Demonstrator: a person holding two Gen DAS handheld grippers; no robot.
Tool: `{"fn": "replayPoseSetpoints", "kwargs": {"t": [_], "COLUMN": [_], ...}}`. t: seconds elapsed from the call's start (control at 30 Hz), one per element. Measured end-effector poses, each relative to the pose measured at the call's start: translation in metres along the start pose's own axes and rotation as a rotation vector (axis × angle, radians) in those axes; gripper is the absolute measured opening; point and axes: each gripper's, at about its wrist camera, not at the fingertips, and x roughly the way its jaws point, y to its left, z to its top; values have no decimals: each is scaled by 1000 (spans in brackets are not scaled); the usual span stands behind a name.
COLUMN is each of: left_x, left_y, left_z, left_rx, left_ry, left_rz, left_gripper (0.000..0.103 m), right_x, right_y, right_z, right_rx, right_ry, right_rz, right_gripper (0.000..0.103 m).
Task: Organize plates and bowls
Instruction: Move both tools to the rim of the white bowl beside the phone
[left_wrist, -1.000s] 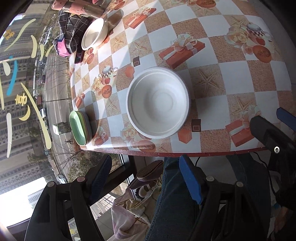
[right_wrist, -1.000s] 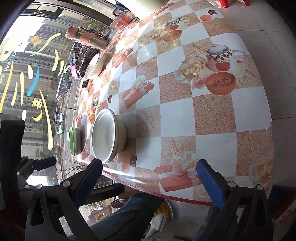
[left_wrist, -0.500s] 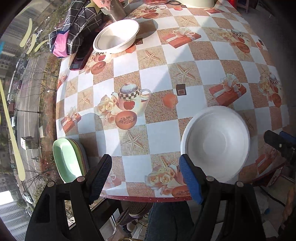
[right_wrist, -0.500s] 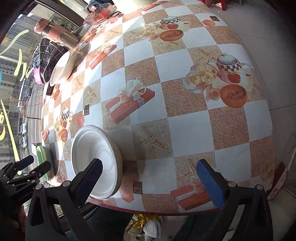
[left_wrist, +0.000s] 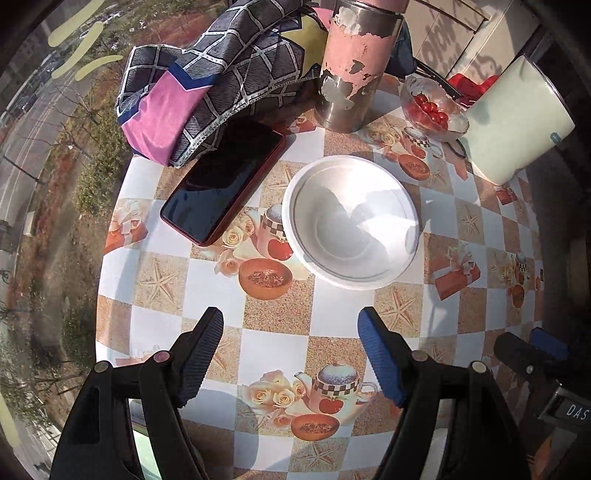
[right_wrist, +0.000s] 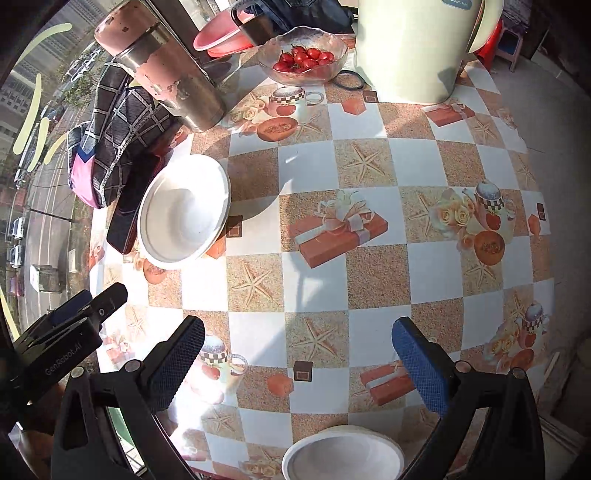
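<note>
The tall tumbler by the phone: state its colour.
Peeling pink paint over bare steel on the tumbler; clearest in the left wrist view.

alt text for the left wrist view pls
An empty white bowl sits on a checkered table ahead of the open, empty left gripper. Behind it lie a dark phone, a patterned cloth and a peeling pink tumbler.

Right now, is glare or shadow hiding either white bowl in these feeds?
Left wrist view: hard sunlight, a shadow lying inside the far white bowl, its rim still clear. Right wrist view: blown-out glare on the tablecloth by the left finger; the near white bowl is cut off by the bottom edge. Fisheye bends both.
</note>
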Motion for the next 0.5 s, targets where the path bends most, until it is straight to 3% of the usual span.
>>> {"fn": "replayPoseSetpoints", "kwargs": {"t": [0.23,0.5], "left_x": [55,91], "left_y": [10,9], "left_z": [48,71], "left_rx": [8,32], "left_ry": [33,67], "left_rz": [22,20], "left_gripper": [78,78], "right_x": [56,95], "right_y": [34,35], "right_z": [60,84], "right_rx": [13,55], "right_ry": [17,47], "right_rz": [-26,-74], "right_gripper": [102,102]}}
